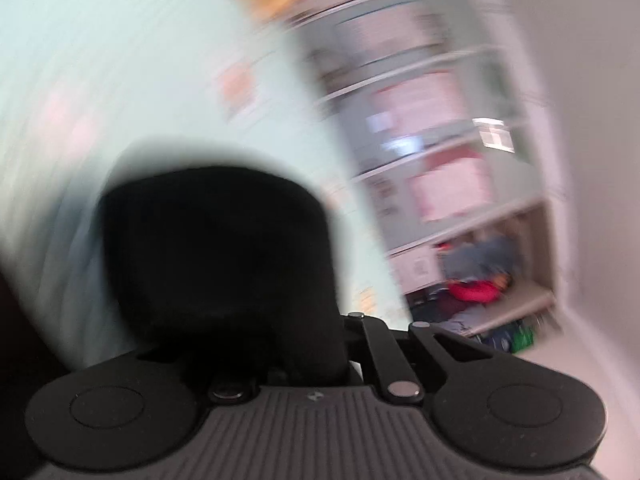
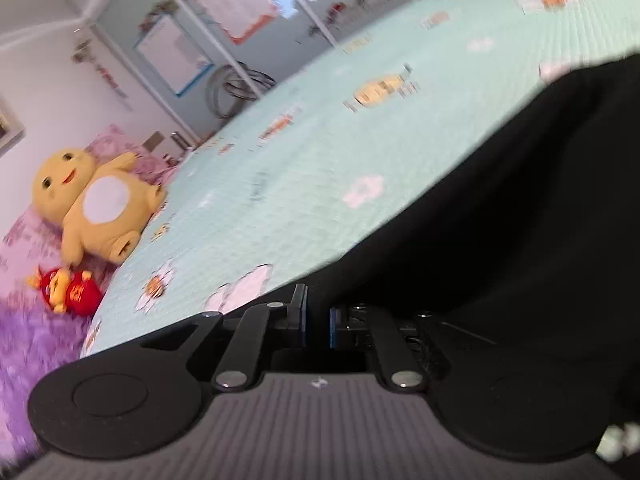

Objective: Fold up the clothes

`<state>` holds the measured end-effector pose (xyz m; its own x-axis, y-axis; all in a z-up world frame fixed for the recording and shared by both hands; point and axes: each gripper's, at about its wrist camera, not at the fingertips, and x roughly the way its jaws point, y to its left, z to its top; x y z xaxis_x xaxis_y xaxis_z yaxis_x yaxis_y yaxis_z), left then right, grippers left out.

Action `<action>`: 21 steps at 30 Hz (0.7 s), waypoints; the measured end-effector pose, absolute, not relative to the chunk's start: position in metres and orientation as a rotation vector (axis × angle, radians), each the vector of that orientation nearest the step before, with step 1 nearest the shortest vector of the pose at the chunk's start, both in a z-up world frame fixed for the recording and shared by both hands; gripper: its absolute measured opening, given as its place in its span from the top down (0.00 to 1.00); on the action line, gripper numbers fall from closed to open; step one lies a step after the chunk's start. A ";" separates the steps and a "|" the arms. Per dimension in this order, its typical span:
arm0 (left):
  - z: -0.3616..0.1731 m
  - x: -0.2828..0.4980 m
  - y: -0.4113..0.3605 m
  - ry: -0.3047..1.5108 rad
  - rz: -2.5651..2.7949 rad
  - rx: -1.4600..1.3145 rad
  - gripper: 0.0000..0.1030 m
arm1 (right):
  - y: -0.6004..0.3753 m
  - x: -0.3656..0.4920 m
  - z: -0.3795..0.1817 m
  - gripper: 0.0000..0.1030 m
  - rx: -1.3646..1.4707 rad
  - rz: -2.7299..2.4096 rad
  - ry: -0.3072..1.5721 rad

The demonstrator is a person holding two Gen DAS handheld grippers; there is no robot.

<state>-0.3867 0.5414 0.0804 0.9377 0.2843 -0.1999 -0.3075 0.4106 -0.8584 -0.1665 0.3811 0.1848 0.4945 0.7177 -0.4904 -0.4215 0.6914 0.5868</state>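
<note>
Left wrist view is badly smeared, but you can make out the black garment (image 1: pixel 216 240) bunched into a dark mound from the centre down to 7 o'clock. It covers the spot where the fingertips of your left gripper (image 1: pixel 240 320) would be. The pads themselves are hidden; the jaws are closed, and the cloth rises straight out of them, so you have it pinched there. Behind the mound, the mint-green bedspread (image 1: pixel 120 60) fills the picture from 9 to 12 o'clock. Blurred white shelves (image 1: pixel 440 160) run from 1 to 4 o'clock.

On the right wrist view, your right gripper (image 2: pixel 318 316) sits at 6 o'clock with its blue-edged pads drawn nearly together. The garment's edge (image 2: pixel 520 200) runs down into the narrow slit between them, so this one nips the cloth too. From there the fabric spreads up and out towards 3 o'clock, draping over the right-hand finger and lying on the bedspread (image 2: pixel 320 152), which stretches from the centre to 1 o'clock.

At 9 o'clock a yellow plush toy (image 2: pixel 96 204) lies at the bedspread's edge on pink floral fabric (image 2: pixel 20 248). A small red doll (image 2: pixel 72 290) sits just below it at 8 o'clock, beside purple fluffy material (image 2: pixel 32 360).
</note>
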 end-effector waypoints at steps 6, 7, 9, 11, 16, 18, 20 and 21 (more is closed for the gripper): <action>0.107 -0.482 0.499 0.042 0.378 -0.903 0.93 | 0.311 -0.249 0.223 0.91 0.387 0.851 0.730; 0.092 -0.494 0.492 0.109 0.427 -0.919 0.93 | 0.302 -0.259 0.217 0.91 0.371 0.871 0.759; 0.052 -0.509 0.481 0.250 0.513 -1.001 0.94 | 0.291 -0.276 0.191 0.91 0.306 0.884 0.833; 0.023 -0.521 0.473 0.331 0.587 -1.067 0.94 | 0.285 -0.278 0.160 0.91 0.279 0.847 0.911; 0.025 -0.531 0.464 0.248 0.655 -1.045 0.75 | 0.269 -0.279 0.125 0.91 0.294 0.819 0.949; 0.027 -0.534 0.462 0.202 0.693 -1.047 0.50 | 0.267 -0.278 0.126 0.91 0.279 0.828 0.940; 0.031 -0.532 0.461 0.171 0.727 -1.061 0.48 | 0.260 -0.275 0.123 0.91 0.319 0.823 0.958; 0.033 -0.529 0.463 0.170 0.745 -1.057 0.48 | 0.254 -0.273 0.122 0.91 0.363 0.818 0.976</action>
